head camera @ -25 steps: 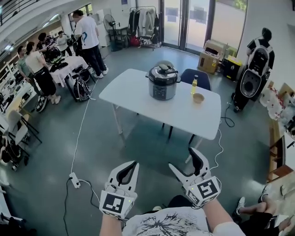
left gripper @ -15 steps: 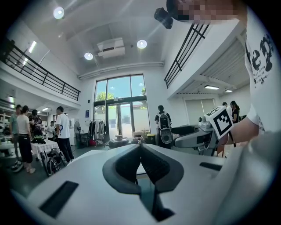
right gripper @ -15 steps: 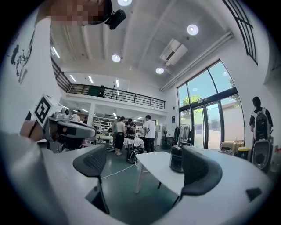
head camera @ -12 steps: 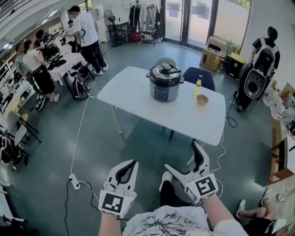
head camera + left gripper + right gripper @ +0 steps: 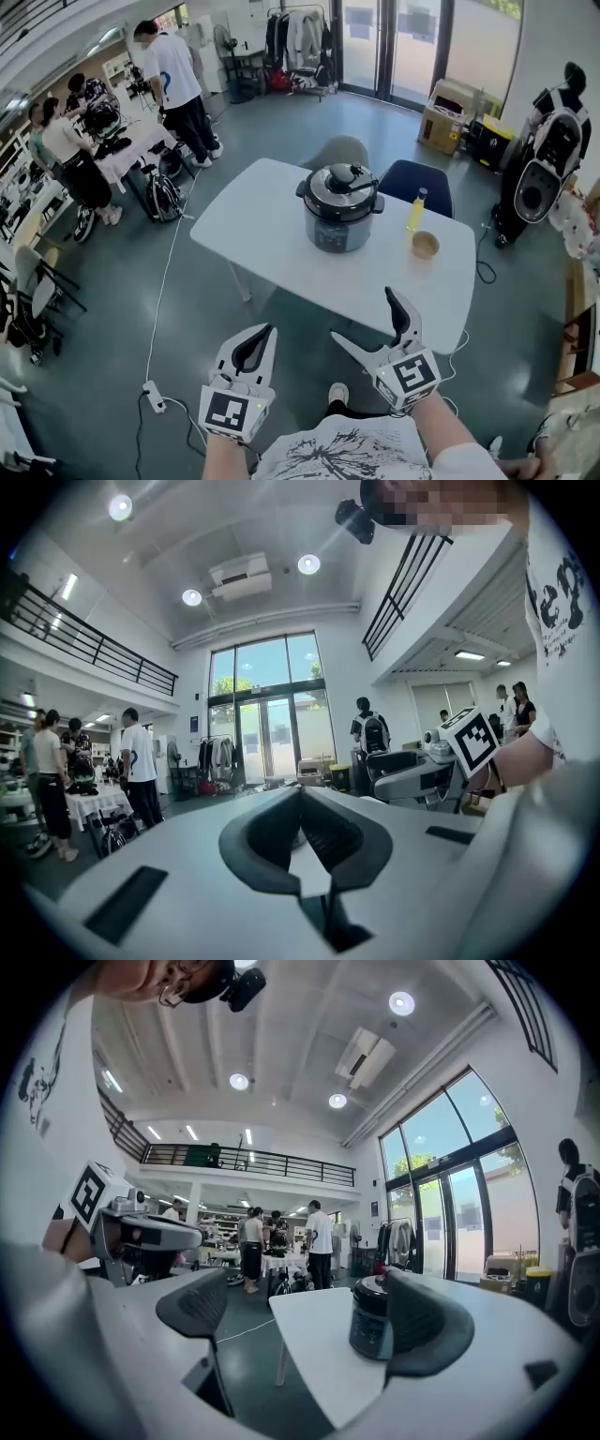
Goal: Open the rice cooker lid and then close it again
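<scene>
The bench (image 5: 272, 234) and the rice cooker (image 5: 340, 208) now sit nearer in the head view than a second ago, so the person has been closing in. The cooker is straight ahead of both sets of fingers but well apart from them, out of reach.

The right gripper (image 5: 364, 316) has just been opening. Its fingers (image 5: 192, 1309) stand spread wide and released, with nothing held; the cooker shows only far off between them. The left gripper (image 5: 267, 330) has its fingers (image 5: 328, 832) clenched together on nothing.

The lid (image 5: 342, 178) is down, so the opening step has not begun. The spread right fingers look made ready for the lid handle. A yellow bottle (image 5: 415, 210) and a bowl (image 5: 425, 245) stand beyond the right fingers, beside the cooker.
</scene>
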Demonstrator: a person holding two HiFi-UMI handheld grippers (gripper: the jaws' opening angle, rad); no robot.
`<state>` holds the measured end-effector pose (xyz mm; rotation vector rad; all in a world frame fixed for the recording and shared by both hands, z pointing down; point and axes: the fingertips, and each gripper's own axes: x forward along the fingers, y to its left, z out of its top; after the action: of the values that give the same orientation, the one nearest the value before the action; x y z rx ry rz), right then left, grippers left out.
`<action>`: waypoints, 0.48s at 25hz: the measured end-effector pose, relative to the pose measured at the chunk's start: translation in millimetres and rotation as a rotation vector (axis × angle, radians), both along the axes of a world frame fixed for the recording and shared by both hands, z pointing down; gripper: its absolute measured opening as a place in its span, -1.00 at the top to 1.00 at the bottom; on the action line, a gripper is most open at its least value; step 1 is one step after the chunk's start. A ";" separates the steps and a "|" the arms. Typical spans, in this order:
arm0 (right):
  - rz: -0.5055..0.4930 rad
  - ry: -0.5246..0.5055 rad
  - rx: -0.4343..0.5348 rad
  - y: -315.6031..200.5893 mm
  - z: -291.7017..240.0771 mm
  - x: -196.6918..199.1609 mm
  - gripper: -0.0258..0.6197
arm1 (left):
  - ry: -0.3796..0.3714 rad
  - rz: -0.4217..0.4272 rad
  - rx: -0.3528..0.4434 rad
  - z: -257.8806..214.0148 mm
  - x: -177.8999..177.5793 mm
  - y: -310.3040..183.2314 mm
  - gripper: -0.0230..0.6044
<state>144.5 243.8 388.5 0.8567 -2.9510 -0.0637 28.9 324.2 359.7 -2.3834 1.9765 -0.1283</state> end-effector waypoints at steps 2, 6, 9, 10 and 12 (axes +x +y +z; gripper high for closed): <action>-0.001 0.001 -0.002 -53.2 -3.6 -3.9 -0.74 | 0.002 0.000 0.005 -4.4 -2.8 -51.5 0.88; 0.014 0.019 -0.045 -151.9 -4.5 -14.1 -0.71 | 0.006 0.002 0.010 -9.5 -11.4 -145.0 0.88; 0.032 0.023 -0.080 -200.2 2.9 -21.1 -0.71 | 0.012 0.013 0.003 -2.6 -18.8 -190.3 0.88; 0.035 0.027 -0.081 -211.4 6.4 -23.3 -0.70 | 0.013 0.018 0.001 0.8 -21.1 -201.6 0.89; 0.040 0.038 -0.081 -231.9 14.0 -27.0 -0.70 | 0.015 0.026 -0.006 8.6 -26.2 -223.4 0.89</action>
<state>117.5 11.9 402.5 0.8922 -2.8785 0.0407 2.7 100.8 368.2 -2.4199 1.9529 -0.1157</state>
